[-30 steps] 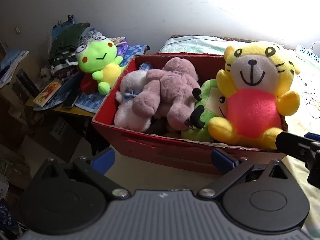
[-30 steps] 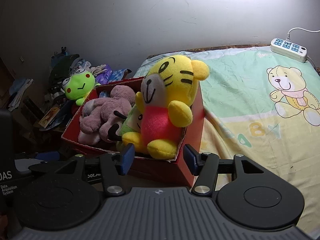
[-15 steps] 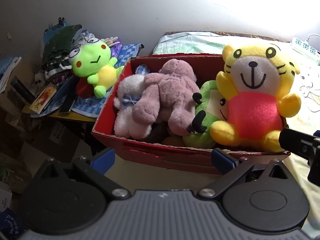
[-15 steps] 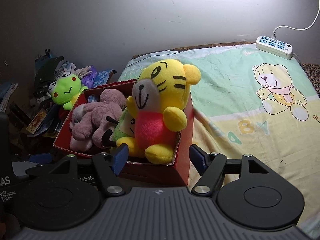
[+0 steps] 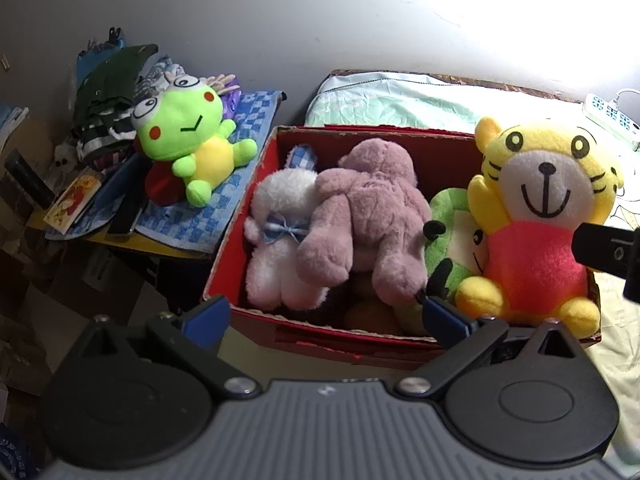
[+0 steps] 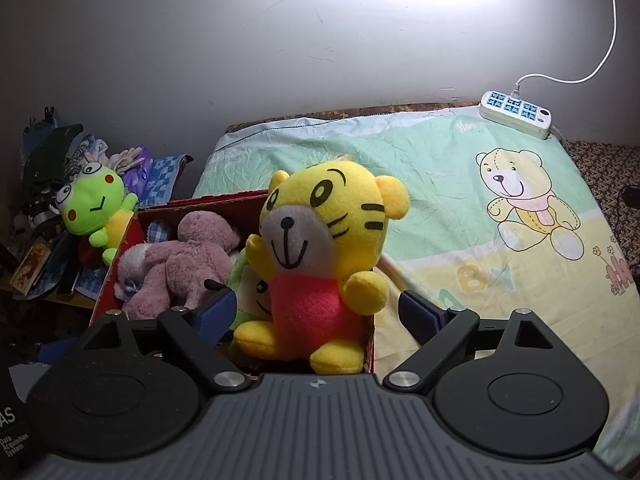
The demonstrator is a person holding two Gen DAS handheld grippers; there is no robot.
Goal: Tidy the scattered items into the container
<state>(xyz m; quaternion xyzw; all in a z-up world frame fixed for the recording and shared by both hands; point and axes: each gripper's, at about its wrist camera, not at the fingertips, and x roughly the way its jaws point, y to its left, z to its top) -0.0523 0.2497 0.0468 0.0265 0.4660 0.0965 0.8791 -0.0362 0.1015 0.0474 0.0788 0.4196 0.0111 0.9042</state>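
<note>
Yellow tiger plush (image 6: 320, 256) sits upright in the red box's (image 5: 256, 184) near-right corner, between the right tool's (image 6: 316, 312) opening blue pads, untouched. Left tool (image 5: 324, 316) apart, empty, angled down at the box. Four plush visible inside; one green frog (image 5: 188, 148) outside, left of box.

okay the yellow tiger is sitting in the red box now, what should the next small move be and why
Probably pull the right gripper back and clear: its jaws are opening, and the yellow tiger sits between them untouched in the red box. The green frog outside looks like the next pick.
</note>
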